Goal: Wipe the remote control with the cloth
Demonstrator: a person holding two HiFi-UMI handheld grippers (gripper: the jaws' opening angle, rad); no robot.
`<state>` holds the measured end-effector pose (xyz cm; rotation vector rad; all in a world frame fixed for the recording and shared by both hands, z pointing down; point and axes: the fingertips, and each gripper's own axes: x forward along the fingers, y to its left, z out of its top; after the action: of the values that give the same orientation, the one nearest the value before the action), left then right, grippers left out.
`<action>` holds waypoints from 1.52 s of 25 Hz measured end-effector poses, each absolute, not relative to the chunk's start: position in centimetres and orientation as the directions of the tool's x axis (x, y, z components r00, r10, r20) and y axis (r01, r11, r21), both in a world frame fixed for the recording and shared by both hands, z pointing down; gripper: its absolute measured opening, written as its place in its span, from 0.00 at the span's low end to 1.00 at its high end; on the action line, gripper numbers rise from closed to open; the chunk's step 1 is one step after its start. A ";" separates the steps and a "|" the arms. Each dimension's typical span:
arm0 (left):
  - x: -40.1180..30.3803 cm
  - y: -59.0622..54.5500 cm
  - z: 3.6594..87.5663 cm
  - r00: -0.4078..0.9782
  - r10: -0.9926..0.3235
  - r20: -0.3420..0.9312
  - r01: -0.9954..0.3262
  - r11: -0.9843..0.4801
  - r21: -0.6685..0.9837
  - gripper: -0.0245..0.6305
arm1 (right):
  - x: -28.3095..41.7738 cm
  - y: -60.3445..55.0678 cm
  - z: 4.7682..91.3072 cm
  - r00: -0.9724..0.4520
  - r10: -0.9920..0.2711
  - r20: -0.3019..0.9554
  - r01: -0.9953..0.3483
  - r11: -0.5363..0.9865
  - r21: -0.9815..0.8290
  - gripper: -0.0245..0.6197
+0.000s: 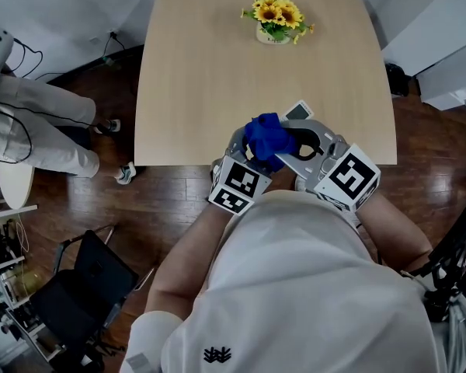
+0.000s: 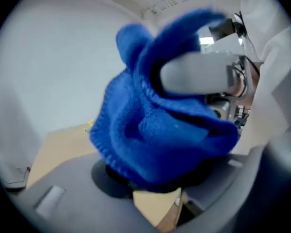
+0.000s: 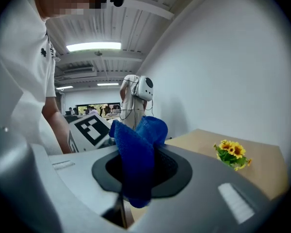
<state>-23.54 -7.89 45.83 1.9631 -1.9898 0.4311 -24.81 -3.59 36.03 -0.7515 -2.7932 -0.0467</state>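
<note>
Over the table's (image 1: 210, 76) near edge I hold both grippers close together. A blue knitted cloth (image 1: 266, 137) is bunched between them. The grey remote control (image 1: 298, 111) sticks out past the cloth, pointing away from me. In the left gripper view the cloth (image 2: 155, 130) wraps round the remote (image 2: 196, 76) and hides the jaw tips of my left gripper (image 2: 155, 181), which carries the remote off the table. My right gripper (image 3: 133, 178) is shut on a fold of the cloth (image 3: 138, 149), which hangs down between its jaws.
A small pot of sunflowers (image 1: 276, 20) stands at the table's far side. A person (image 1: 39, 123) sits to the left of the table and a black chair (image 1: 89, 286) stands behind me on the left. Wooden floor surrounds the table.
</note>
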 end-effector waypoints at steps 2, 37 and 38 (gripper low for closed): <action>-23.8 -7.4 45.7 -0.016 -0.906 0.422 -1.000 0.019 0.004 0.40 | -25.3 -5.6 36.7 -0.856 0.444 0.265 0.454 0.891 -0.024 0.16; -35.0 -4.8 60.9 -0.459 -0.619 0.637 -0.689 0.701 0.184 0.40 | -14.5 -24.9 45.5 -0.855 0.133 0.501 0.104 0.991 -0.085 0.16; -35.0 -4.9 61.4 -0.464 -0.606 0.646 -0.680 0.711 0.179 0.40 | -14.1 -25.3 45.6 -0.853 0.132 0.505 0.102 0.991 -0.086 0.16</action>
<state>-35.05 -4.87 61.45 0.9724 -2.2067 0.1333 -14.11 -25.27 45.62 -0.1644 -2.6010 0.0761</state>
